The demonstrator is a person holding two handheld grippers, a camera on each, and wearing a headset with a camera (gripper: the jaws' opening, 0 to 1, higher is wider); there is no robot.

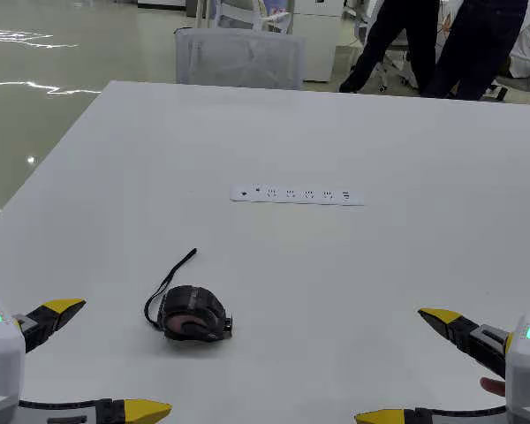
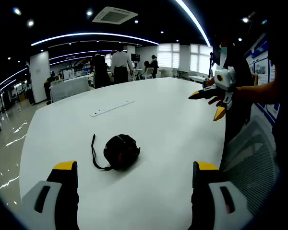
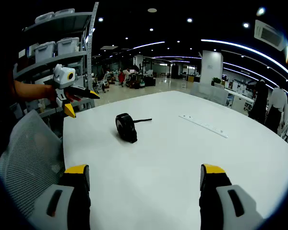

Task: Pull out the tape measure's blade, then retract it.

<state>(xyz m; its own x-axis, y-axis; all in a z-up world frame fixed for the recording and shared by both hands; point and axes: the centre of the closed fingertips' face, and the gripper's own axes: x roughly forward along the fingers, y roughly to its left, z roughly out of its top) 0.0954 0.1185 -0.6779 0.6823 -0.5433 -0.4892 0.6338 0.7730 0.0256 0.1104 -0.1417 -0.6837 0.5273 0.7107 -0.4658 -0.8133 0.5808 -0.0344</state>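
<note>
Black tape measure [image 1: 193, 314] lies on the white table [image 1: 353, 274], strap [image 1: 171, 275] trailing. Left gripper [image 1: 115, 358] and right gripper [image 1: 397, 365] flank it, jaws spread wide, holding nothing

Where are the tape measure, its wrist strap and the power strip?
tape measure [image 1: 193, 314], head view, middle of its dark case.
wrist strap [image 1: 178, 267], head view, straight stretch of the black loop.
power strip [image 1: 296, 194], head view, middle of the white bar.
</note>
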